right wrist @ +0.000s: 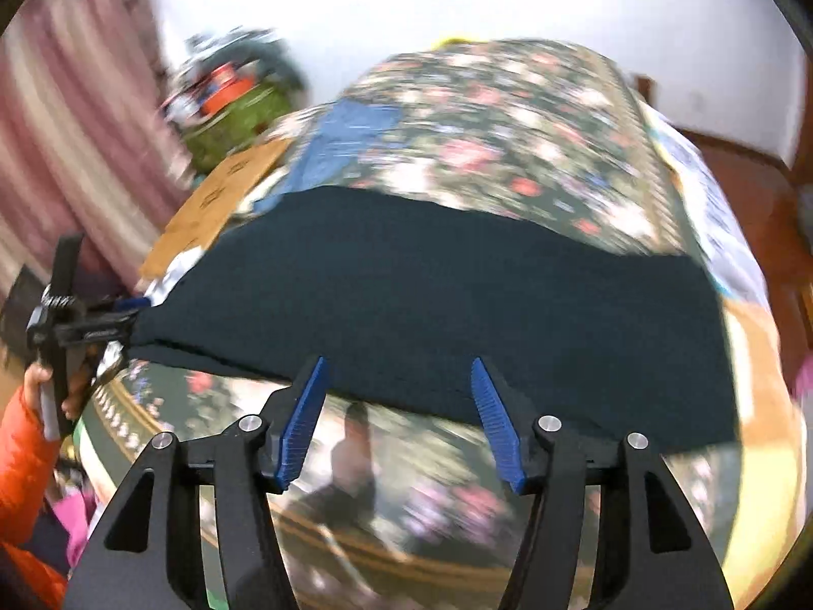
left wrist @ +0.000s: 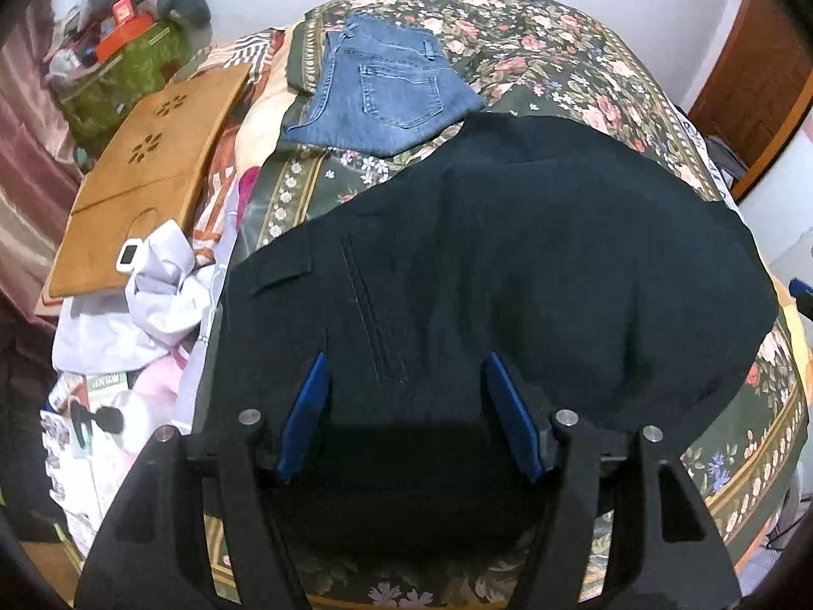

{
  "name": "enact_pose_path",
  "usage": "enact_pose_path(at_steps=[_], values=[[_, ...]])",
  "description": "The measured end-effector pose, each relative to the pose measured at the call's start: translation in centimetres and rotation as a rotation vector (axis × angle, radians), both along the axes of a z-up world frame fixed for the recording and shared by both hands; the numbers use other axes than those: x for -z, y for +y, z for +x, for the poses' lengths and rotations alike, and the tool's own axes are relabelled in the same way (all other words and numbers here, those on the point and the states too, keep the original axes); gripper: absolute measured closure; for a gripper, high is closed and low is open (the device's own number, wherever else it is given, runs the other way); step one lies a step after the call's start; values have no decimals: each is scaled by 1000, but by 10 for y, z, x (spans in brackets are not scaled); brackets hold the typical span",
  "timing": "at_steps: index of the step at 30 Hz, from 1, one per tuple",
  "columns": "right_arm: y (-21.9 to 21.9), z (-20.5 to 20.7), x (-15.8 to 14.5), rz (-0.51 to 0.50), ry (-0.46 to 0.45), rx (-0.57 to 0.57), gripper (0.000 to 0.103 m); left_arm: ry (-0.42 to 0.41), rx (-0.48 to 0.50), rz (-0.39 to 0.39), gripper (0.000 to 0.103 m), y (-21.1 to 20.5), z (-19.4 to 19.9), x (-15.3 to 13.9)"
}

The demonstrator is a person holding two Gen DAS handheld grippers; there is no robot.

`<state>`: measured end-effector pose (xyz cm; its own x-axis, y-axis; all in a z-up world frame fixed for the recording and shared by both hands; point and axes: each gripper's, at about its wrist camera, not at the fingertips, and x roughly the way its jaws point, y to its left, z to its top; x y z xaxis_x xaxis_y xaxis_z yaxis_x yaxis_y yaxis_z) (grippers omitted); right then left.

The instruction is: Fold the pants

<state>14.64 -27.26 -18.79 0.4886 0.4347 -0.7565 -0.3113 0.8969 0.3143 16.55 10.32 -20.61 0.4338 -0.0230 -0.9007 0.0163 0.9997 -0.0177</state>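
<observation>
1. The floral bedspread point(left wrist: 549, 46) covers the bed, and I place everything from it. The dark pants point(left wrist: 508, 264) lie flat across its near half as a wide band, doubled over at least once by the look of them (a pocket flap and a stitched seam face up).
2. Folded blue jeans point(left wrist: 386, 96) sit on the bedspread beyond the dark pants, towards its far left corner, apparently finished. I judge the dark pair is partway: at least one more fold seems left to bring it down to the jeans' size.
3. The left gripper point(left wrist: 404, 394) hovers over the pants at the bedspread's near edge, jaws parted, nothing pinched.
4. The right gripper point(right wrist: 399, 399) stands at the pants' near hem, jaws likewise apart and empty; bedspread shows between them.
5. Hard to make out: the right wrist view is smeared by motion, so the pattern and the pants' layers blur. The pants' right end is cut off, and their dark cloth hides any fold lines.
</observation>
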Motion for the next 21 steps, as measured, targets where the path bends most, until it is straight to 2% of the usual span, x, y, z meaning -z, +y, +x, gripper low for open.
enact_pose_path(at_steps=[4,7,11,15,17,21], values=[[-46,-12,17,16,53,155,38,-23,4,1,38,-7,12,-12],[-78,-15,33,46,109,278,31,-46,23,-35,27,-20,29,-23],[-114,-13,54,174,189,407,29,-41,77,-38,20,-48,53,-25],[-129,-2,67,244,225,457,29,24,141,-5,20,-78,74,-8],[-132,4,72,267,233,459,29,21,146,4,19,-90,81,-4],[-134,20,91,316,297,461,29,55,168,-25,19,-103,96,-3]])
